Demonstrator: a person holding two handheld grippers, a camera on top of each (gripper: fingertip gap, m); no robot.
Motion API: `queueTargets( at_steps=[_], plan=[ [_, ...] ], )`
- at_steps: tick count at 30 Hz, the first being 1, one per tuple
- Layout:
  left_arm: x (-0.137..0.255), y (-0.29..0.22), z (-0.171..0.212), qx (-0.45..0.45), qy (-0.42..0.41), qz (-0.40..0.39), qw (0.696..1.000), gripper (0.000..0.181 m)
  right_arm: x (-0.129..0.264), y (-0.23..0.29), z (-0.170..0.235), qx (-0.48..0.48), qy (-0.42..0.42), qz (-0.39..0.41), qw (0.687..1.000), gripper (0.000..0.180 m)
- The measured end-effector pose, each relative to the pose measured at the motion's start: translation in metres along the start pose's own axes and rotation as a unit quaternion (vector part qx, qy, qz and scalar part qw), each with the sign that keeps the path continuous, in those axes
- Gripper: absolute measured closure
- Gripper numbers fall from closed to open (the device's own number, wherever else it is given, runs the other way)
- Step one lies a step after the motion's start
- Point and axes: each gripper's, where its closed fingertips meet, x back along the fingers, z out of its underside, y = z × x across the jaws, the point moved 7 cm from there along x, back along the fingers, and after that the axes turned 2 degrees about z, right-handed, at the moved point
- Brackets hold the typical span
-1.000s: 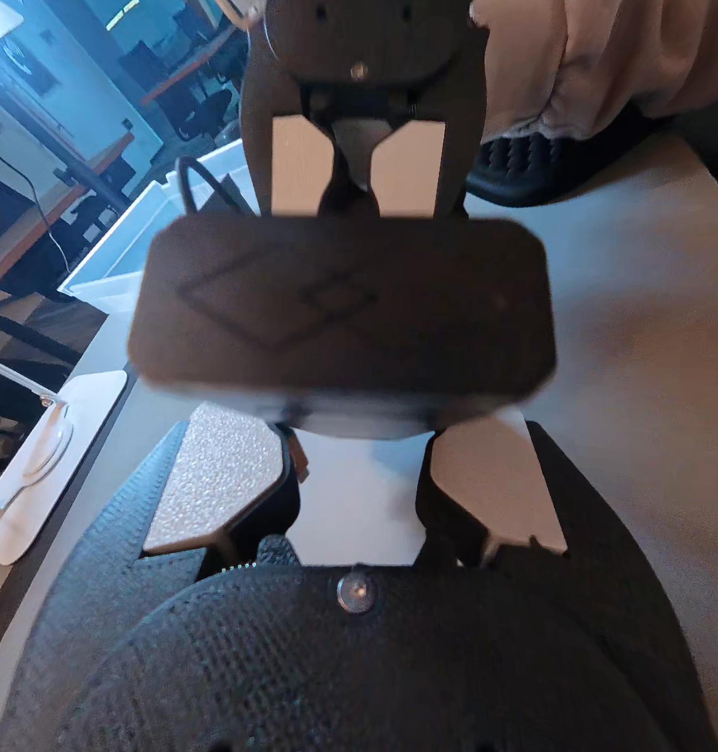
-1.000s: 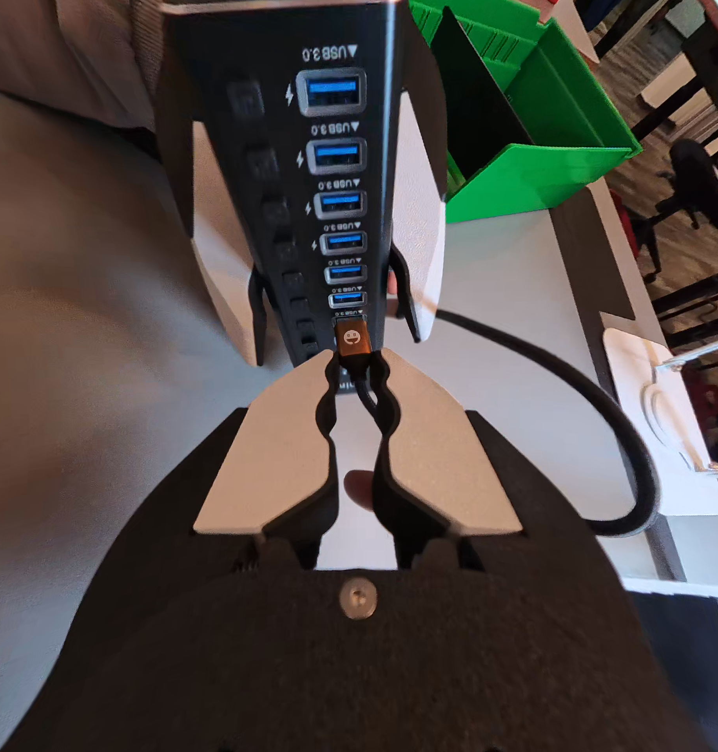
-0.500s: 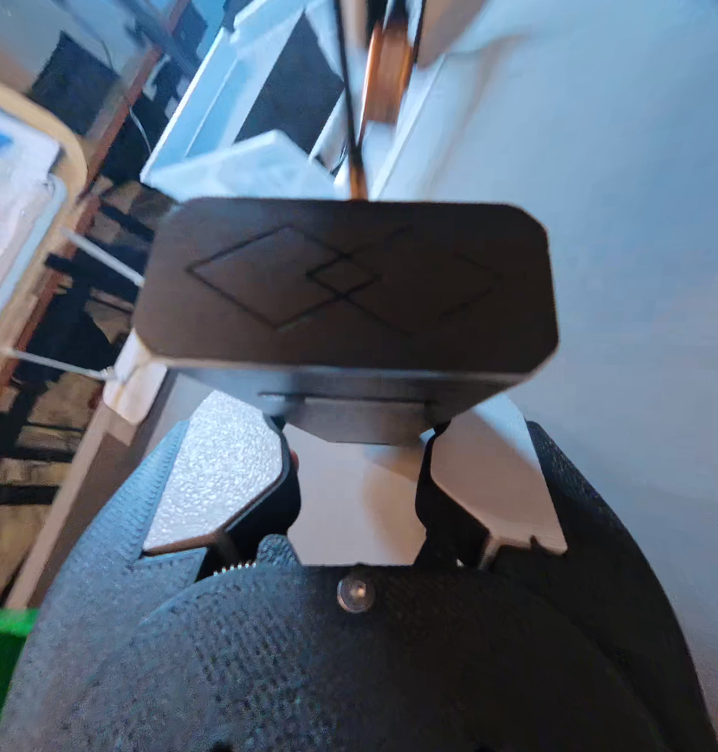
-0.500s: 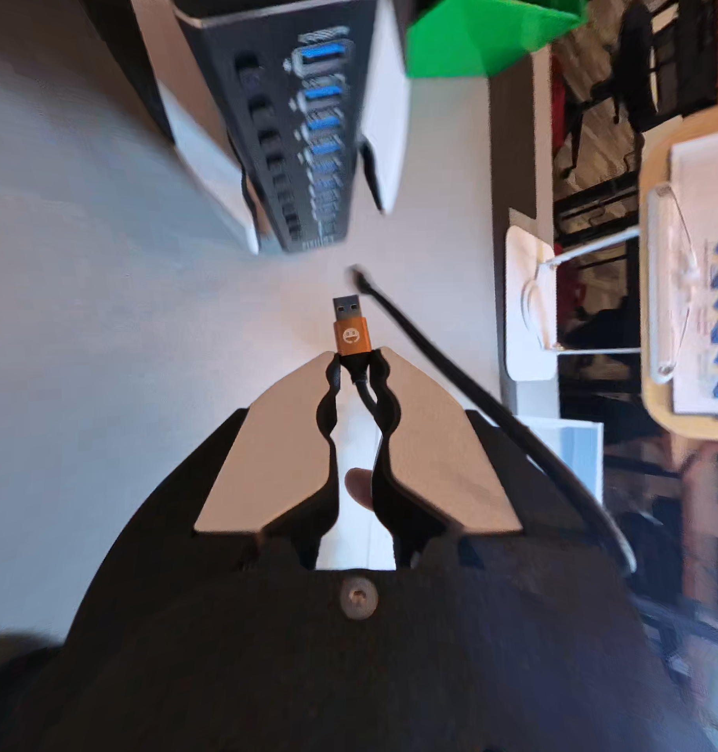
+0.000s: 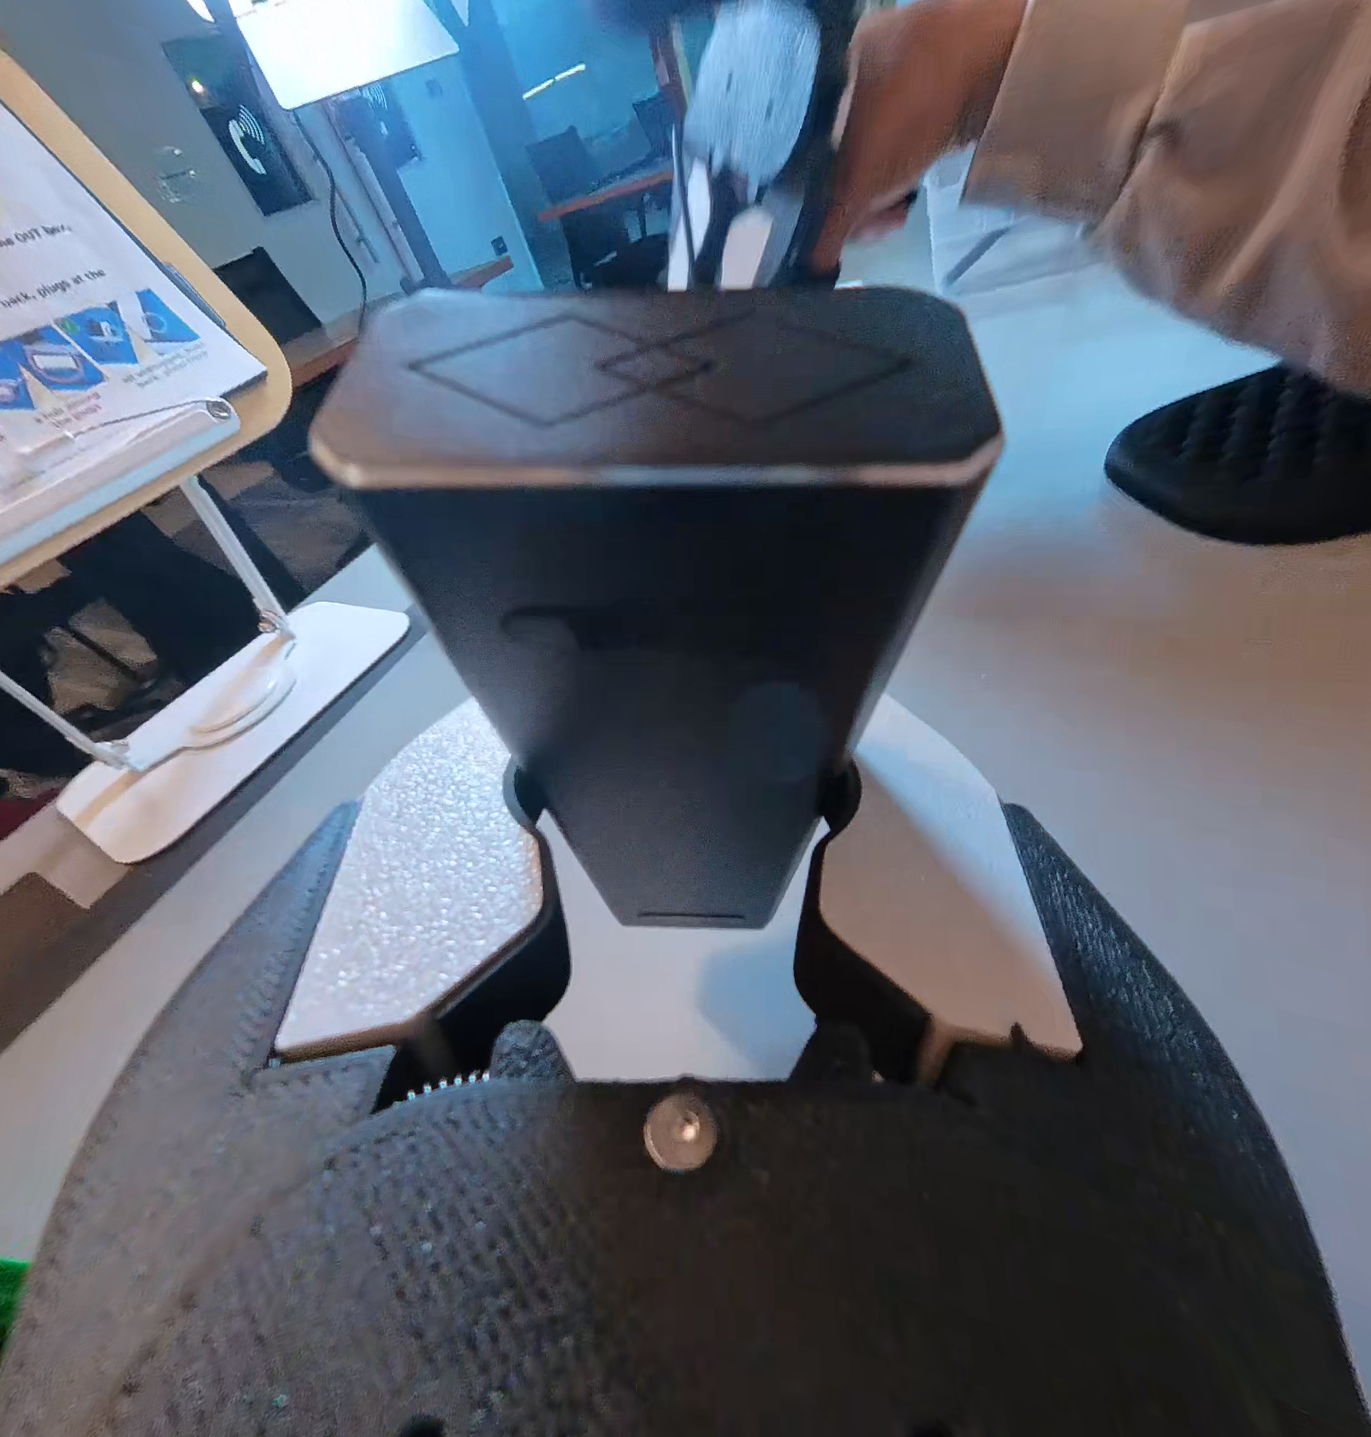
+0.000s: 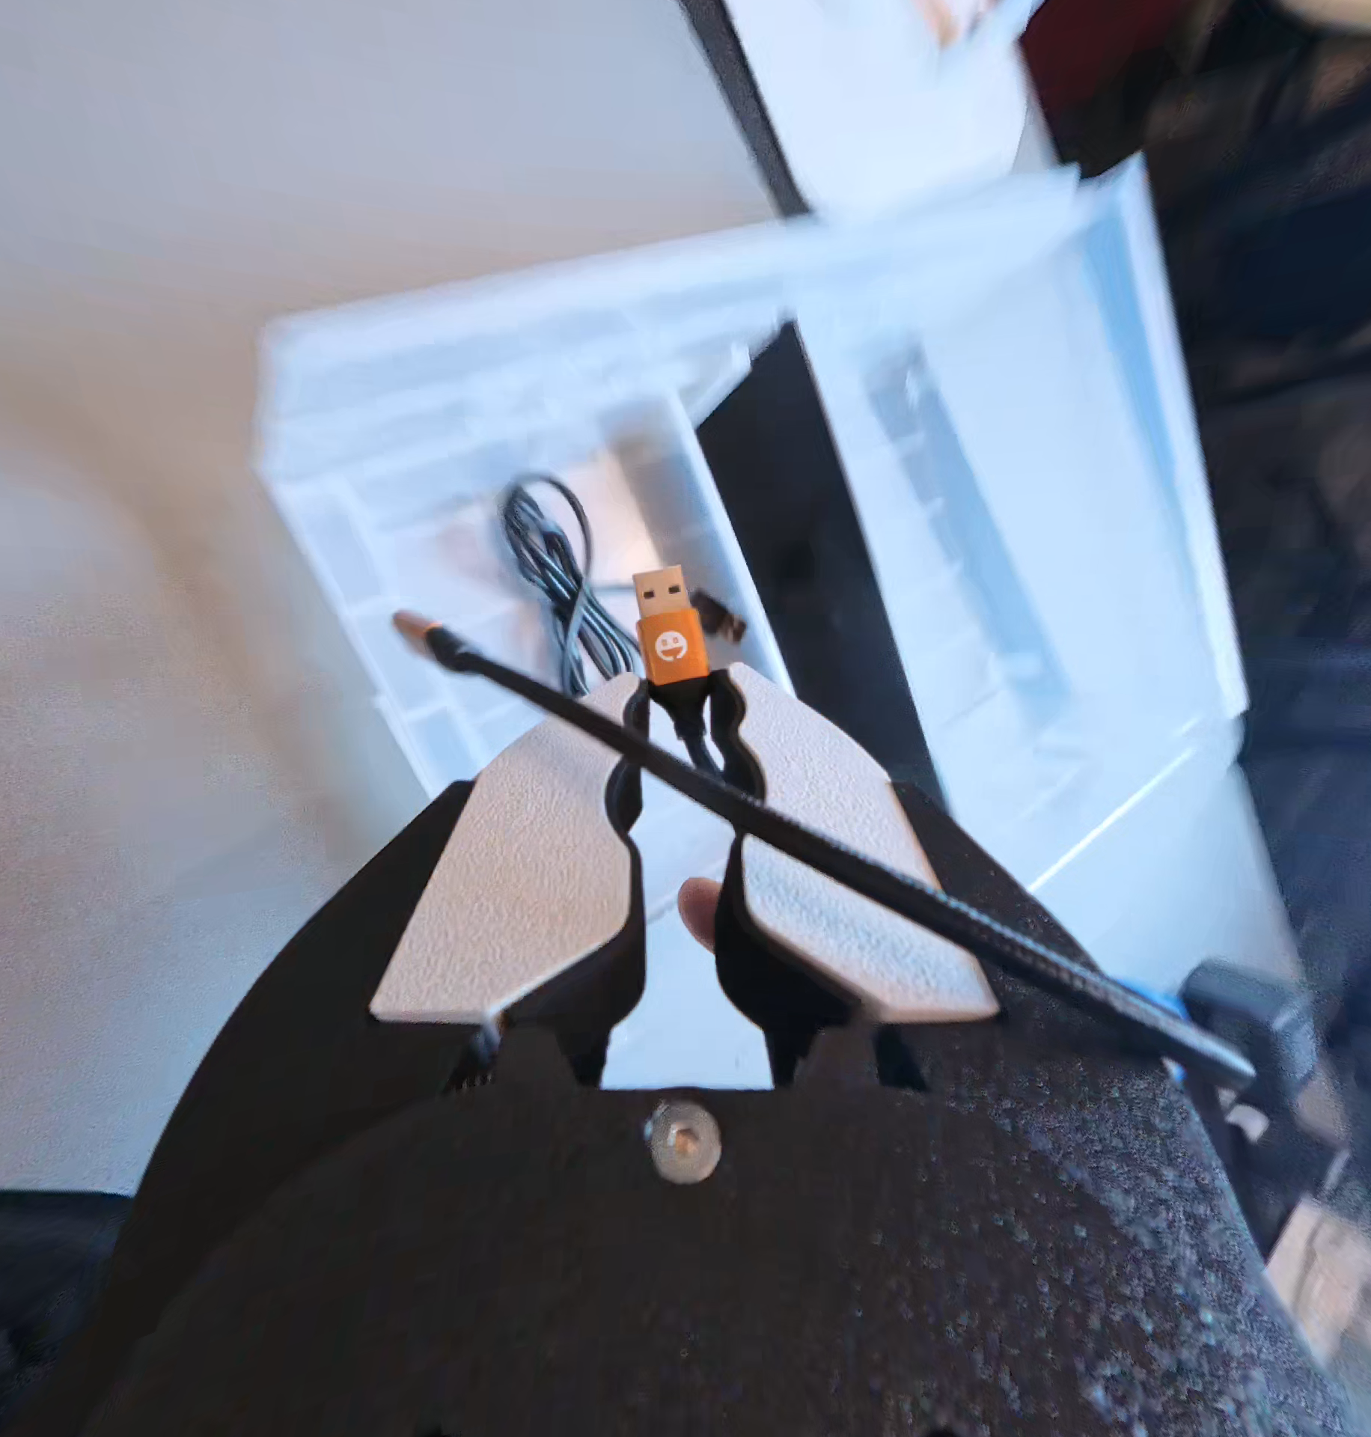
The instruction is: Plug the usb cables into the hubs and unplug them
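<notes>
My left gripper (image 5: pixel 678 785) is shut on a black tower-shaped USB hub (image 5: pixel 659 560) and holds it upright above the table, its plain back side toward the camera. My right gripper (image 6: pixel 678 684) is shut on a black USB cable with an orange plug (image 6: pixel 669 641); the plug points forward, free of the hub, over a clear plastic bin (image 6: pixel 449 435). The cable's other end (image 6: pixel 414 624) crosses over the right gripper's fingers (image 6: pixel 527 847). The right gripper shows blurred beyond the hub in the left wrist view (image 5: pixel 744 225).
A coiled grey-black cable (image 6: pixel 558 568) lies in the clear bin. A document stand with a printed sheet (image 5: pixel 68 326) stands at the table's left edge on a white base (image 5: pixel 224 692). A person's beige sleeve (image 5: pixel 1211 171) and a black rounded object (image 5: pixel 1265 459) are at the right.
The right gripper pulled the orange plug out of the hub's lowest port and swung it over the clear bin. The left gripper tilted the hub, now showing its back.
</notes>
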Motion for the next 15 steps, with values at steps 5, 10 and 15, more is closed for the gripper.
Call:
queueTargets(
  at_steps=[5, 10, 15],
  plan=[
    [0.002, 0.005, 0.002, 0.058, -0.026, 0.018, 0.998, 0.109, -0.043, 0.009, 0.033, -0.080, 0.129, -0.127, 0.980, 0.164],
    [-0.003, 0.004, 0.003, 0.090, -0.035, 0.041, 0.995, 0.109, -0.018, 0.013, 0.022, -0.081, 0.063, -0.252, 0.962, 0.155],
    [-0.006, -0.002, 0.003, 0.093, -0.038, 0.059, 0.993, 0.109, 0.008, -0.005, -0.004, -0.105, -0.088, -0.312, 0.940, 0.126]
  ],
)
